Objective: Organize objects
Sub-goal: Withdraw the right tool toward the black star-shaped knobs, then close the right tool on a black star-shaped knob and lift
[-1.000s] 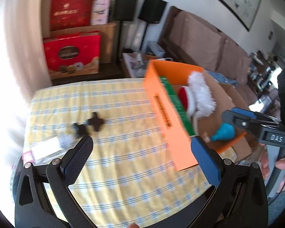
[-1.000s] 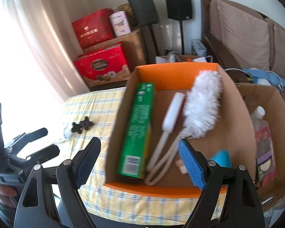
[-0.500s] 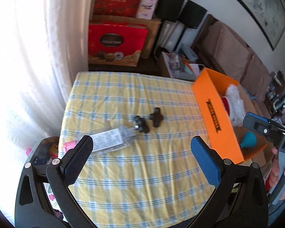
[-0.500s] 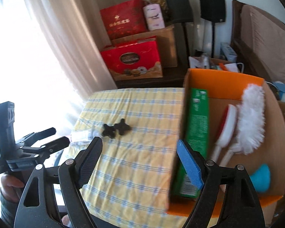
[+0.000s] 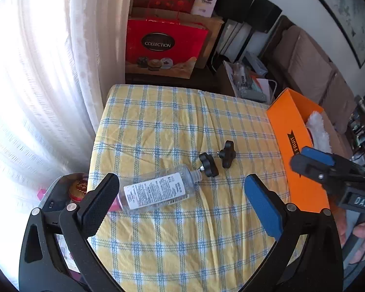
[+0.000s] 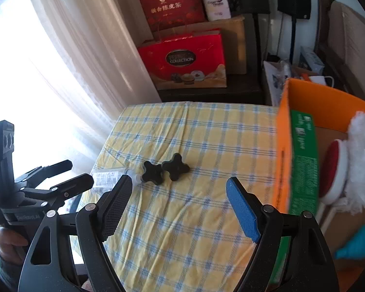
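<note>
Two knobs (image 5: pixel 217 161) beside a clear bottle (image 5: pixel 155 191) on checked cloth.
Only the right wrist view shows the green carton (image 6: pixel 303 160); both grippers, left gripper (image 5: pixel 182 199) and right gripper (image 6: pixel 180 206), gape empty.

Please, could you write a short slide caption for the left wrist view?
Open left gripper above a clear bottle and two black knobs on the checked tablecloth.

My right view blurs the green box (image 6: pixel 304 168), whose lettering I can't read; my left finger (image 6: pixel 114 206) hides most of the bottle (image 6: pixel 107 179).
</note>
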The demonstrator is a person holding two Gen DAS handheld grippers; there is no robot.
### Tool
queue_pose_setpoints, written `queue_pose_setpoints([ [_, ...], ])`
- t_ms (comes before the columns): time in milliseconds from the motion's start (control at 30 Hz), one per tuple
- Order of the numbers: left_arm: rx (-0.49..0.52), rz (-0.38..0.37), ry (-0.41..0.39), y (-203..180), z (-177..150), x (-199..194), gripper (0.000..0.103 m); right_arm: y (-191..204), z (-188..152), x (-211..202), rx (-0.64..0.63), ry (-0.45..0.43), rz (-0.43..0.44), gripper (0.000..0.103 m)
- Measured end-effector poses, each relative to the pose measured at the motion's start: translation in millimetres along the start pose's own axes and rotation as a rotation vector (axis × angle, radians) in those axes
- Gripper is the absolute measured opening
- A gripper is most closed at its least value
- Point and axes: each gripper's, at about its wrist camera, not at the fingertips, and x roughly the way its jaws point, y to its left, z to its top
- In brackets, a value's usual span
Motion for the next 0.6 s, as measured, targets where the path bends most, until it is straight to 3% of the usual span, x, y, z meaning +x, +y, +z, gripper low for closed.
queue_pose_setpoints([
  [433,-0.021,0.001,0.022,5.6,21.9,28.4,0.097,6.7,3.8,63.7,-0.024,0.056,-0.025,0.069],
  [600,-0.034,0.009,0.032,15.4,25.3,35.1,0.097,10.3,6.5,85.3,-0.027,0.073,-0.019,0.068],
])
